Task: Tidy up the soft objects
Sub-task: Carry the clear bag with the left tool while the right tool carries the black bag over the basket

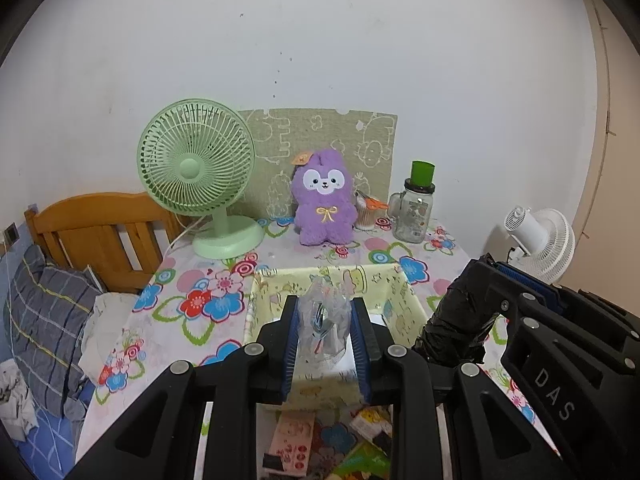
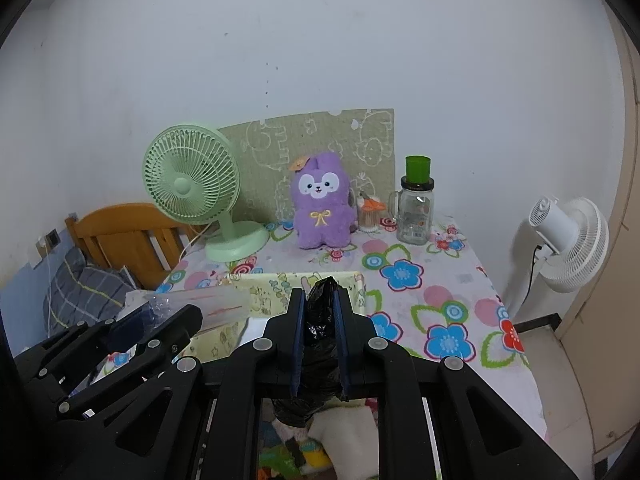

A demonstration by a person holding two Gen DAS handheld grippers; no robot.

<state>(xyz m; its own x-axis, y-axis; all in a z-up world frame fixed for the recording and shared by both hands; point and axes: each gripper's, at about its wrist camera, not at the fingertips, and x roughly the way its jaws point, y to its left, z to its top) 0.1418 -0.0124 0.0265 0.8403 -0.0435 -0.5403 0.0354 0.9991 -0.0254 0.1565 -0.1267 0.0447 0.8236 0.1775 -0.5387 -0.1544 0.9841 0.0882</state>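
Note:
My left gripper [image 1: 325,306] is shut on a clear plastic bag [image 1: 325,320] and holds it above the yellow fabric bin [image 1: 396,292]. My right gripper [image 2: 320,300] is shut on a crumpled black plastic bag [image 2: 320,316] near the bin's right side [image 2: 360,286]. The black bag also shows in the left wrist view [image 1: 456,320], held by the right gripper [image 1: 486,276]. The clear bag shows at the left in the right wrist view [image 2: 200,306]. A purple plush bunny [image 1: 324,200] sits upright at the back of the table.
A green desk fan [image 1: 200,172] stands back left on the flowered tablecloth [image 2: 440,312]. A glass jar with a green cup on it [image 1: 414,208] and a pot of cotton swabs [image 1: 366,214] stand back right. A white fan [image 2: 568,236] stands right, a bed [image 1: 48,304] left.

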